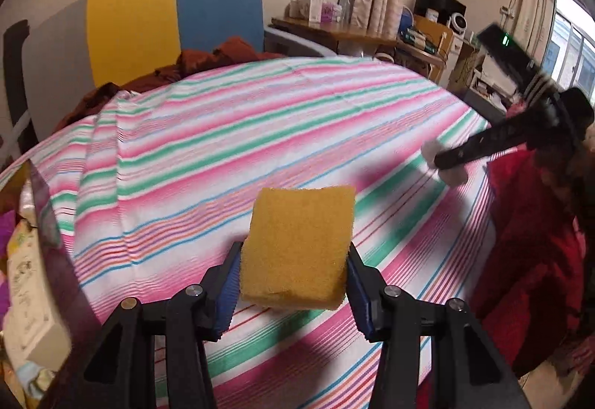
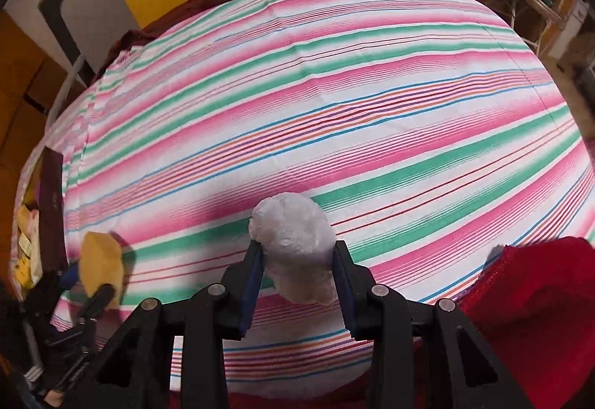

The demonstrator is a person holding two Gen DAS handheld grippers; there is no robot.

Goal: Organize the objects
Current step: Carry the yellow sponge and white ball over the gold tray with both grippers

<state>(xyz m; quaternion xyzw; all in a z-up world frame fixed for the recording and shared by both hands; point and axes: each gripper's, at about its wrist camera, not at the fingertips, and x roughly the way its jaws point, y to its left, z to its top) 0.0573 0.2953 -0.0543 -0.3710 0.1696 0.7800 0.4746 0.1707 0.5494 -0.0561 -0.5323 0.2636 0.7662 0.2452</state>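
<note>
The striped cloth (image 2: 334, 104) covered the whole work surface, bare across its middle. A red garment (image 2: 539, 297) lay at its near right edge, and a dark brown cloth (image 1: 223, 55) bunched at the far edge.

The left gripper (image 1: 293, 282) pinched a yellow sponge (image 1: 297, 245) by its two sides, held above the cloth. The right gripper (image 2: 297, 279) was closed on a white plastic-wrapped bundle (image 2: 293, 245), also clear of the surface.

Risks, as judged: the bundle's slick wrapping could slip from the pads, and the soft sponge could deform and twist loose.

The bundle's contents could not be determined. Items at the left edge, a box (image 1: 29, 297) among them, were cropped and blurred. No destination was identifiable.
</note>
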